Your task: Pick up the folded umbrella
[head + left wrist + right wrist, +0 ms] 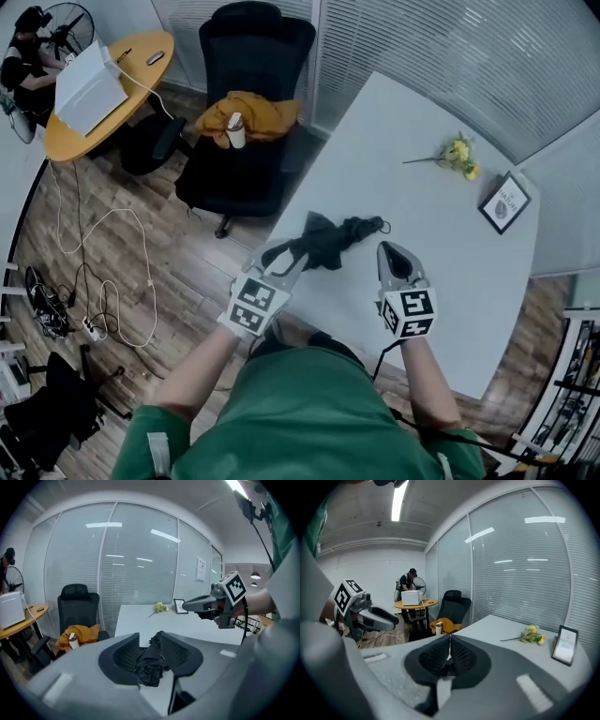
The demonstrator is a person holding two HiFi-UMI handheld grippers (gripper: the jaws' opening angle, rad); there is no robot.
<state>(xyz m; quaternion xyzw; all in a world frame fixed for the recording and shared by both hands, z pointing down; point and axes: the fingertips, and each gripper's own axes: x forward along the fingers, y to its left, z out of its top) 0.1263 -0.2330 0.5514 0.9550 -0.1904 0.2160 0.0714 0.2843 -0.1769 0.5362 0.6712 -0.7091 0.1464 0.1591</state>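
Observation:
The folded black umbrella (333,239) lies on the white table (422,178) near its left edge, its strap end pointing right. My left gripper (292,255) is at the umbrella's left end and stands open. In the left gripper view the bunched fabric of the umbrella (150,665) sits between the two spread jaws of the left gripper (149,637). My right gripper (389,249) hovers over the table just right of the umbrella, shut and empty. In the right gripper view, the tips of the right gripper (450,637) meet with nothing between them.
A yellow flower (457,153) and a small picture frame (506,202) lie at the table's far side. A black office chair (248,103) with an orange cloth (258,114) and a cup (235,129) stands left of the table. Behind it are a round yellow table (141,56) and floor cables (103,281).

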